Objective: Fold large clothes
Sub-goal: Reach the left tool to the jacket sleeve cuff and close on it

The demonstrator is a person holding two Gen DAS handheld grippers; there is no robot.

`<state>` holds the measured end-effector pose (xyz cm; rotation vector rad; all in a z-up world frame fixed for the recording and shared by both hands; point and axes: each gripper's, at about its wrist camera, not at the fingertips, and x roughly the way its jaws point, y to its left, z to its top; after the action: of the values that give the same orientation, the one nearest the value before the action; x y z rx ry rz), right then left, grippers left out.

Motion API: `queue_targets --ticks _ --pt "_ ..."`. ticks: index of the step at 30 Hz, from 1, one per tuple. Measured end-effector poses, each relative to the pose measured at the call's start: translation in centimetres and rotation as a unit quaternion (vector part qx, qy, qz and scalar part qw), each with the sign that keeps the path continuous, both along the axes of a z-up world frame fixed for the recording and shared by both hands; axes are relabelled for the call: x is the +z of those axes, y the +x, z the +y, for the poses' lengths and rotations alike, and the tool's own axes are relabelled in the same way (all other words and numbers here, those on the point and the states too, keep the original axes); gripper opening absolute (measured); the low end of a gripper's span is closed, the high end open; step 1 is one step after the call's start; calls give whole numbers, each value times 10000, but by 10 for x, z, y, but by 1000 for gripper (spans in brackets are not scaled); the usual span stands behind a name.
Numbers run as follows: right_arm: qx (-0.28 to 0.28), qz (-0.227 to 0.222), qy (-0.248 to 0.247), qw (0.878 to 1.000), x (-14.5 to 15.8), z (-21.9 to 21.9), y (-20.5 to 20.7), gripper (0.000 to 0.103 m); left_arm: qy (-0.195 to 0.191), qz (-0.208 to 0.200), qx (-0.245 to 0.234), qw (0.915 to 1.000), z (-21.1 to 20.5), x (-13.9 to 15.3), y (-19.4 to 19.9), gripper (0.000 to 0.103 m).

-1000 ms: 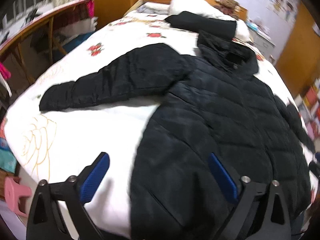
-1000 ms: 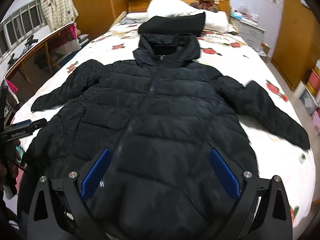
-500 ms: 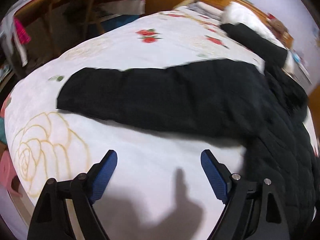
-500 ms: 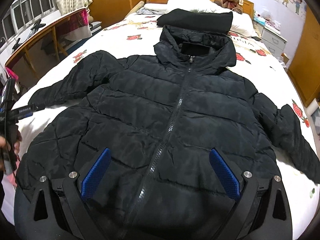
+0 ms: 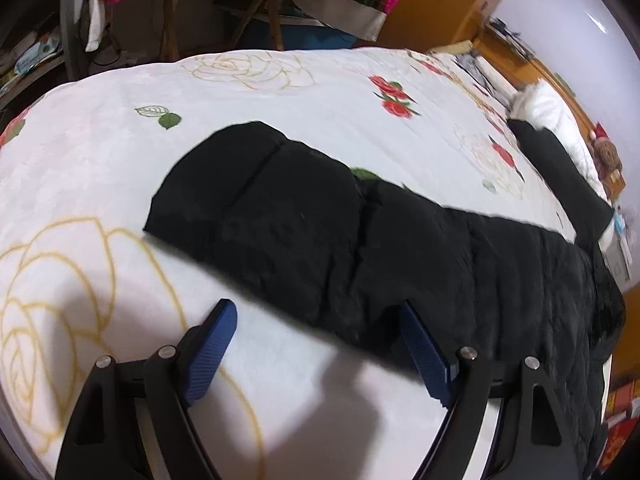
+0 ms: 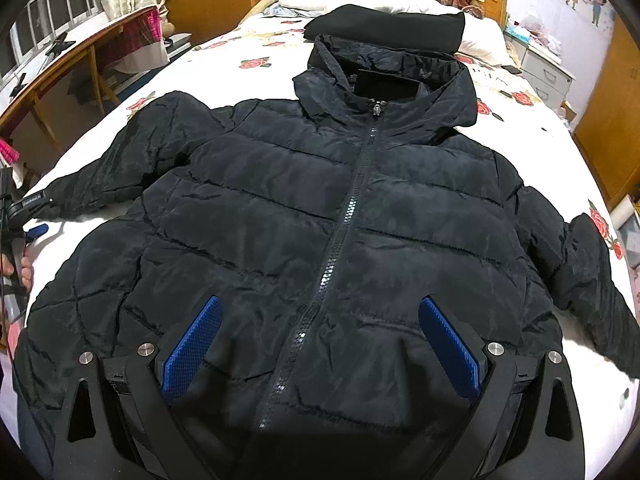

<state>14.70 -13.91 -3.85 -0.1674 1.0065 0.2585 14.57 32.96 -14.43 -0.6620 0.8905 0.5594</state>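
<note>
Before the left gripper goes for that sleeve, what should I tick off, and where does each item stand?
1. Left gripper open: ok, jaws spread wide, nothing between them.
2. Right gripper open: ok, empty above the jacket's lower front.
3. Black puffer jacket laid flat on the floral bedspread, front up: ok.
4. Zipper closed: ok, shut up to the collar.
5. Left sleeve stretched out, cuff free: ok, nothing lies on it.
6. Left gripper lined up on the sleeve: not ok, only one finger overlaps its edge.
</note>
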Motion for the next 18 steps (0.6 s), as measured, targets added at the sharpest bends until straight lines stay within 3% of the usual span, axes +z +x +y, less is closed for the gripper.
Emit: queue_targets --ticks 3,5,6,7,8,11,18 --pt "-23 33 -33 10000 -3 -2 2 99 -36 -46 245 9997 13 -4 5 72" --pt "-46 62 -51 10000 -5 -5 2 99 8 59 344 9994 19 -7 9 48" --pt "-59 70 -56 9999 -6 -6 2 99 29 99 357 9993 21 -8 11 41" --pt "-75 82 -63 9999 -6 -8 2 99 56 123 359 9993 23 -7 12 24" --pt "-100 98 -72 9999 -7 -10 2 99 82 134 324 9994 24 -6 14 18" --pt "-146 106 -85 9998 -8 -15 1 99 280 85 143 9995 20 10 17 9" --pt "-252 87 -50 9996 -4 -28 -5 99 581 -768 -462 9943 -15 95 20 8"
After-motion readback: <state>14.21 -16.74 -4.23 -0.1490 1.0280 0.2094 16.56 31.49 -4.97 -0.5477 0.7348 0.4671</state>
